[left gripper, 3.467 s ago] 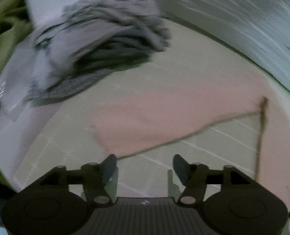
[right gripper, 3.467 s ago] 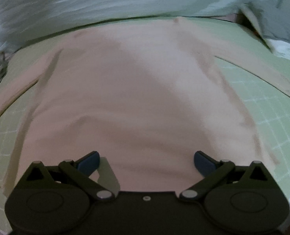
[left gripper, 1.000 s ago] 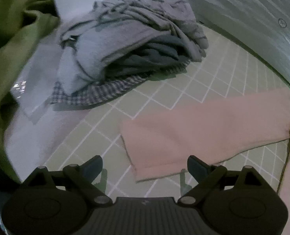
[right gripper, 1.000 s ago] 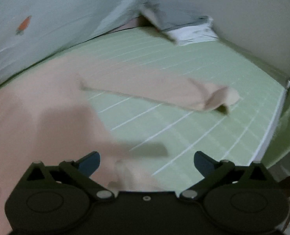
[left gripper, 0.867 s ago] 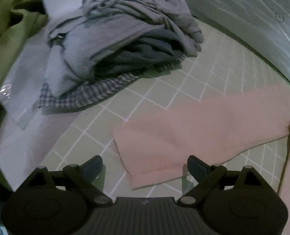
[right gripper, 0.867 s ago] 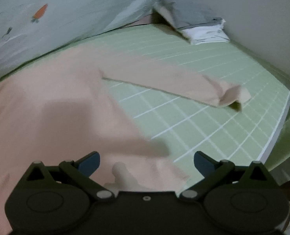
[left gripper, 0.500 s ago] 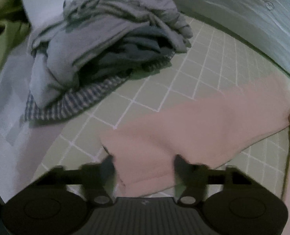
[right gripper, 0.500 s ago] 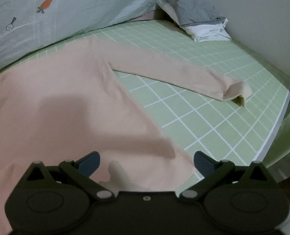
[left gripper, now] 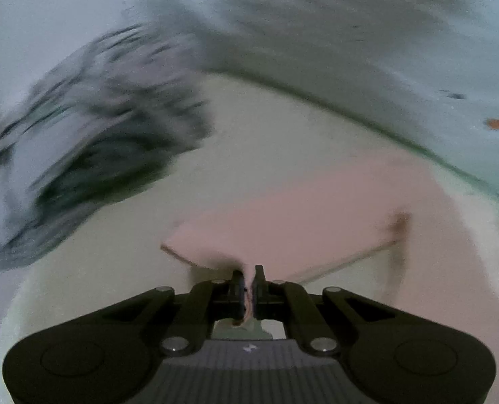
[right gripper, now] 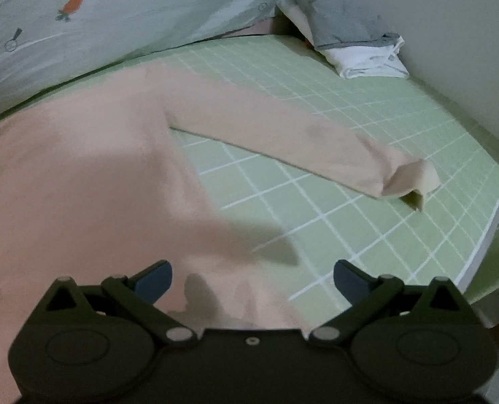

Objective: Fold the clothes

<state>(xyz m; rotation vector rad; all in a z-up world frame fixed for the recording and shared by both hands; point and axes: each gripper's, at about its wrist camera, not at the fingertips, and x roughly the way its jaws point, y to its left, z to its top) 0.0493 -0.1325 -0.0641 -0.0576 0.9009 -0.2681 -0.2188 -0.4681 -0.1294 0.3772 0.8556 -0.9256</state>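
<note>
The pink top (right gripper: 81,175) lies flat on the green checked bed (right gripper: 367,141). Its one sleeve (left gripper: 300,215) reaches to the left claw (left gripper: 248,281), whose jaws are clamped on the cuff, with pink cloth pinched between them. The right claw (right gripper: 253,274) hangs with its jaws wide apart over the top's hem, nothing in them; the other sleeve (right gripper: 283,138) runs ahead and right of it, cuff folded over. Ahead and left of the left claw sits a blurred grey pile (left gripper: 91,155). Folded clothes (right gripper: 357,43) lie far ahead of the right claw, beside a pale quilt (right gripper: 114,13).
</note>
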